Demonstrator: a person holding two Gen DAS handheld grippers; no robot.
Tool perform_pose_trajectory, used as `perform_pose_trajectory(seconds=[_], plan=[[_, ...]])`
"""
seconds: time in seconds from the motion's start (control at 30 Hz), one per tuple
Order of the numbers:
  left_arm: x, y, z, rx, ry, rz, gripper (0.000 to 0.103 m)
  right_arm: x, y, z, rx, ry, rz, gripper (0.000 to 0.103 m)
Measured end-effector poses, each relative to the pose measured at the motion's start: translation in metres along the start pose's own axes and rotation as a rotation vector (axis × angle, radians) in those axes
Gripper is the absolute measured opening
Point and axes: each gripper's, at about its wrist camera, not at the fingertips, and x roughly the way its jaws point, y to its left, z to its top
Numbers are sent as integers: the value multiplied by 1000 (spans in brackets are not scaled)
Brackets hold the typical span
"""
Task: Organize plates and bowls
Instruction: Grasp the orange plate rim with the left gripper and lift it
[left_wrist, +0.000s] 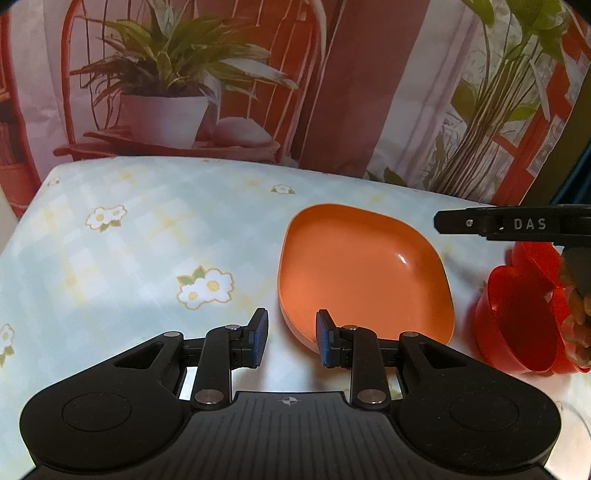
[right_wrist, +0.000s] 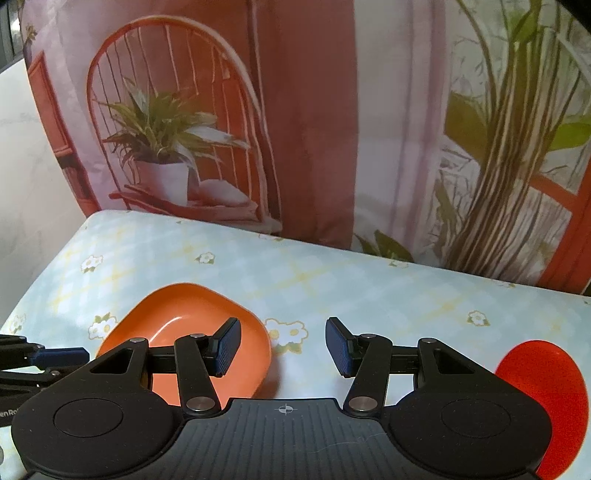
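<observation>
We find the shallow orange plastic dish with rounded corners (left_wrist: 364, 273) lying flat on the pale blue checked tablecloth with daisy print (left_wrist: 147, 236), empty and upright. The left gripper (left_wrist: 291, 338) hovers at its near edge, jaws apart and holding nothing; one blue pad (left_wrist: 325, 338) overlaps the dish rim in view, the other pad sits outside it, though we cannot tell whether either touches. The right gripper (right_wrist: 283, 347) also stands open and empty, above bare cloth just right of the dish. Off to the right rest the red glossy plastic heart-shaped bowls (left_wrist: 524, 321), which look nested; the right wrist view shows only a red edge of them at its lower right corner. Our judgement: sorting is at an early stage, with the approach to the orange dish in hand. The next move likely calls for lowering the left jaws astride the rim and closing. The rim is thin and the plastic slick, so a shallow bite could slip.
</observation>
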Motion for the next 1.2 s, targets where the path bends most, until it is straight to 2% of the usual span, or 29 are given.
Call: perform_pose_trajectory(seconds=[0.2, 0.4, 0.5, 0.57, 0.6, 0.9, 1.2], plan=[[7, 2, -3, -21, 4, -16, 30, 15, 9, -3, -17, 58, -2, 47], [13, 1, -6, -27, 4, -47, 27, 31, 13, -7, -18, 144, -18, 40], [14, -1, -6, -19, 3, -39, 25, 37, 12, -10, 3, 186, -17, 26], [15, 0, -5, -27, 5, -43, 23, 38, 13, -12, 3, 196, -1, 12], [15, 1, -4, -31, 8, -38, 22, 38, 14, -13, 3, 198, 5, 10], [-8, -5, 3, 6, -40, -8, 22, 18, 16, -7, 23, 133, 28, 10], [-43, -22, 8, 56, -101, -9, 22, -19, 12, -1, 46, 60, 39, 10]])
